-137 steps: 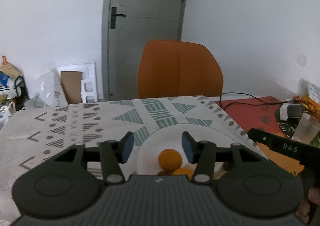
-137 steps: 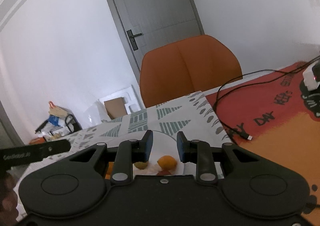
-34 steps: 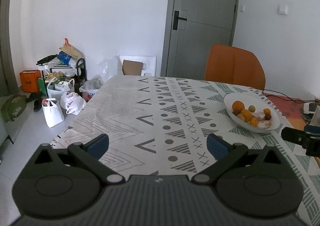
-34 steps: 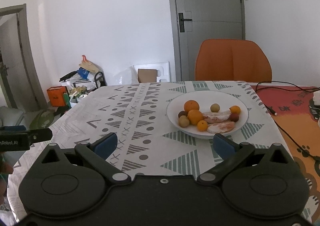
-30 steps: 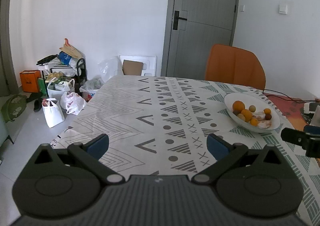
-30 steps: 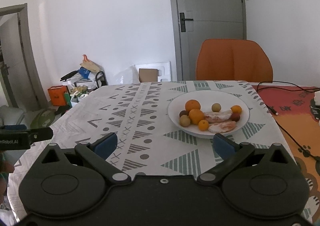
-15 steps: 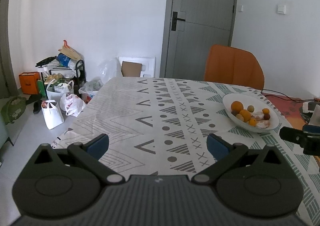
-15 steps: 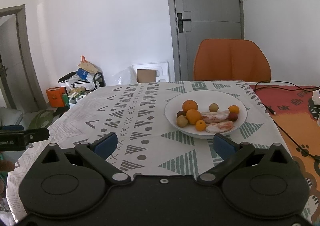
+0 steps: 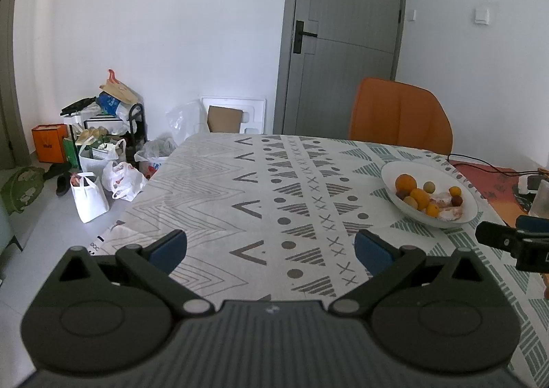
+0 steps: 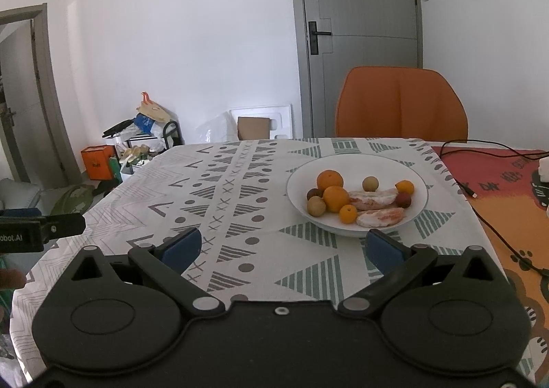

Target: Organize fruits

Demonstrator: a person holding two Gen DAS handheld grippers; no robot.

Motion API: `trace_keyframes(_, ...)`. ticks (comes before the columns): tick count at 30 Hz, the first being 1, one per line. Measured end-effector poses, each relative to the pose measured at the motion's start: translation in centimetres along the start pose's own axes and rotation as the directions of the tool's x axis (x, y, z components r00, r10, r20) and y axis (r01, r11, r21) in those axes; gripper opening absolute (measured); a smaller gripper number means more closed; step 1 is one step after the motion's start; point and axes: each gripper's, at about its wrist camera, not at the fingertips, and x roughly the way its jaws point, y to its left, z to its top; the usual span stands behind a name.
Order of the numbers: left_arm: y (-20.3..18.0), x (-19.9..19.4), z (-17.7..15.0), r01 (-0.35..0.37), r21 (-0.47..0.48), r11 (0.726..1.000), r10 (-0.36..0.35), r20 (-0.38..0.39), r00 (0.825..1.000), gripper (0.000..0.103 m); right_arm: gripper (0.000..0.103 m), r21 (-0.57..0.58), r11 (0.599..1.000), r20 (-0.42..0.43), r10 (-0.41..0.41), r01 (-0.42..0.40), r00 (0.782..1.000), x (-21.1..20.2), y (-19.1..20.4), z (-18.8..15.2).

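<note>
At far left, plastic bags (image 9: 121,175), an orange box (image 9: 49,142) and a loaded black rack (image 9: 113,127) crowd the floor by a white wall. The left gripper (image 9: 271,247), matte black with blue pads, hangs spread wide and empty above a tablecloth (image 9: 240,189) printed with grey chevrons, dots and green striped triangles. Further right, the right gripper (image 10: 281,245) is likewise fully parted, gripping nothing, just short of a smooth white shallow bowl (image 10: 420,182). The bowl holds the fruits: two round oranges (image 10: 330,180), smaller orange fruits, tan and dark red balls, and two peeled pink citrus segments (image 10: 372,197). Behind stands a curved orange chair (image 10: 401,103) before a grey panelled door (image 10: 357,10). Only the right wrist view shows the red-and-orange mat (image 10: 507,189) with its black cable (image 10: 480,148) clearly; only the left shows the floor clutter in full.
</note>
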Motion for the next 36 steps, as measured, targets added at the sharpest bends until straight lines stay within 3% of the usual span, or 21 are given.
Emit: trace_keyframes(36, -0.05, 0.22, -0.31, 0.012, 0.0, 1.0, -0.012, -0.014, 1.0, 0.103, 0.103, -0.008, 1.0, -0.014, -0.005, 0.005, 1.0, 0.45, -0.03, -0.19)
